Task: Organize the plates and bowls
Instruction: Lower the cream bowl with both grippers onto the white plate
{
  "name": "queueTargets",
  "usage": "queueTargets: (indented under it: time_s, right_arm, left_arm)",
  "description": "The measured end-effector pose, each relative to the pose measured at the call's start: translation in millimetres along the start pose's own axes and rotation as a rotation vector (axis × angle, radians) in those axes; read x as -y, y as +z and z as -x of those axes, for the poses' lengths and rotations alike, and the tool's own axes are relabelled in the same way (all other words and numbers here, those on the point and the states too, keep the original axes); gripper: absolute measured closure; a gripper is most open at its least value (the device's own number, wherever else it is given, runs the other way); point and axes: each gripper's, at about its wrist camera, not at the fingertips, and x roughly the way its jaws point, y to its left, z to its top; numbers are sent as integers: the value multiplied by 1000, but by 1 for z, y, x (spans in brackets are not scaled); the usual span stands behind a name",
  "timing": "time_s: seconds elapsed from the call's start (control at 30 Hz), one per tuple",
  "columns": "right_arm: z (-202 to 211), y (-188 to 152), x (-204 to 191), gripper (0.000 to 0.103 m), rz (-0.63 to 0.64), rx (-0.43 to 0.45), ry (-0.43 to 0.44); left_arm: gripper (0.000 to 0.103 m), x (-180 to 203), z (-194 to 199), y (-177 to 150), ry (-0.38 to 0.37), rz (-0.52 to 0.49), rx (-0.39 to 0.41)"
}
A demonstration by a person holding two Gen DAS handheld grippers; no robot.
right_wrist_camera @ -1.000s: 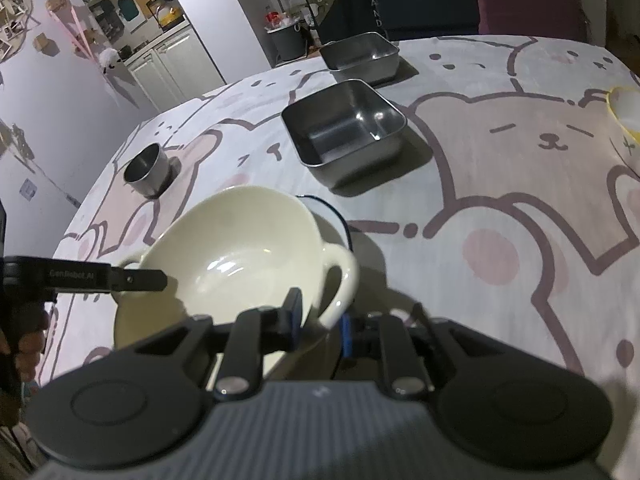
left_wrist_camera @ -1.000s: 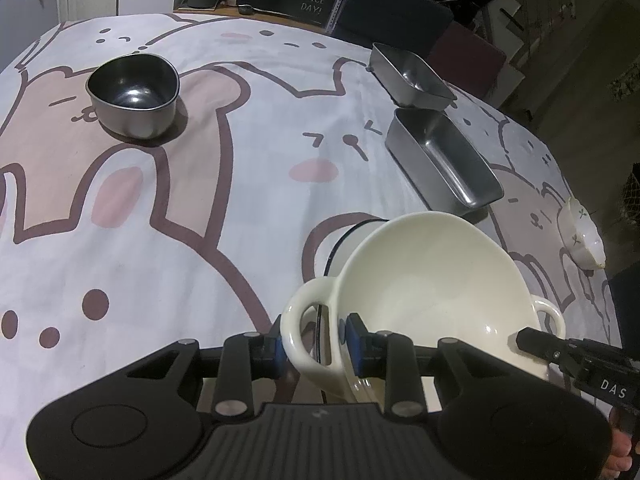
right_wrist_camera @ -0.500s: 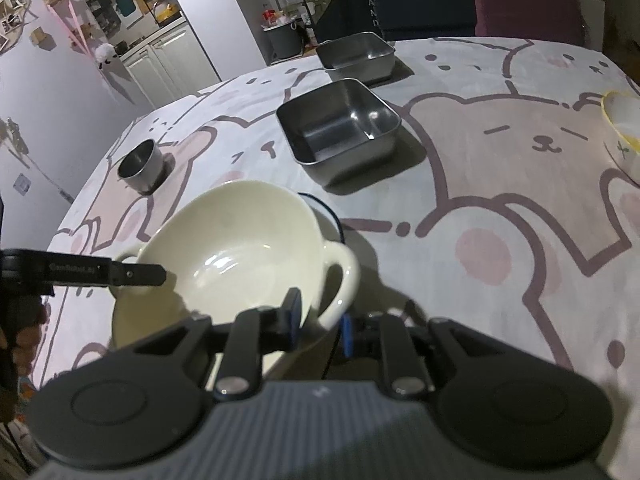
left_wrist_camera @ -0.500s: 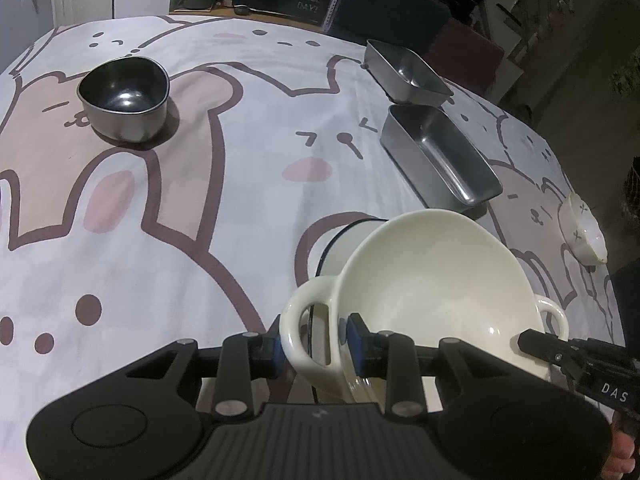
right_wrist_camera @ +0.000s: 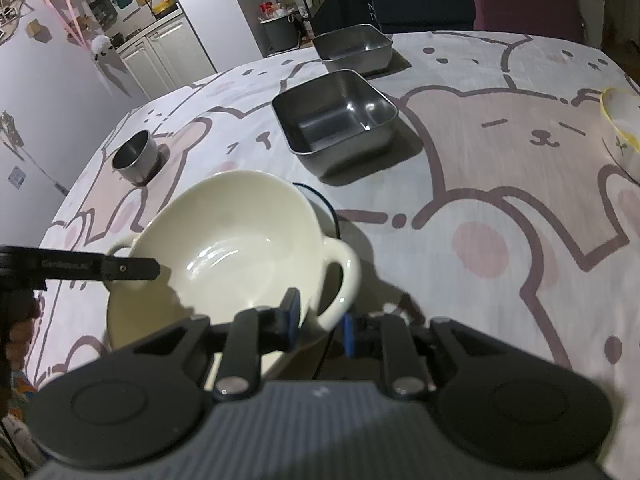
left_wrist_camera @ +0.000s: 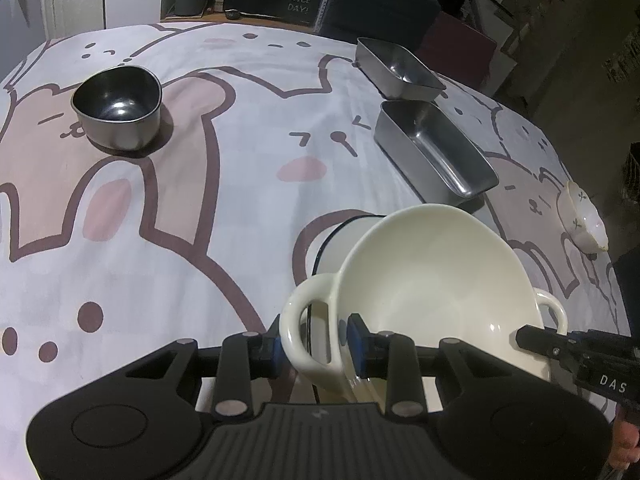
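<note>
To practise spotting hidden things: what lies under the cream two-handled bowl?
Under the cream bowl peeks the dark-rimmed edge of a white dish on the tablecloth. Most of it is covered, so its shape and contents stay unseen.

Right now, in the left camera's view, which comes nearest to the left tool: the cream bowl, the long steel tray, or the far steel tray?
1. Cream bowl, held in the left tool.
2. Long steel tray, right of centre.
3. Far steel tray, behind it.

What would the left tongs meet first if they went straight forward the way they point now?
The left tongs are already shut on one handle of the cream bowl, so they would push against it at once.
</note>
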Motion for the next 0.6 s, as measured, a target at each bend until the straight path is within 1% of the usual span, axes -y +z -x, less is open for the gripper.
queueTargets:
  time_s: [0.3, 0.6]
  right_arm:
    - [-2, 1, -2, 75, 6, -11, -11]
    - [-3, 2, -5, 72, 41, -17, -32]
  left_arm:
    - [70, 0, 0, 0, -3, -9, -4]
    - [70, 1, 2, -3, -6, -18, -15]
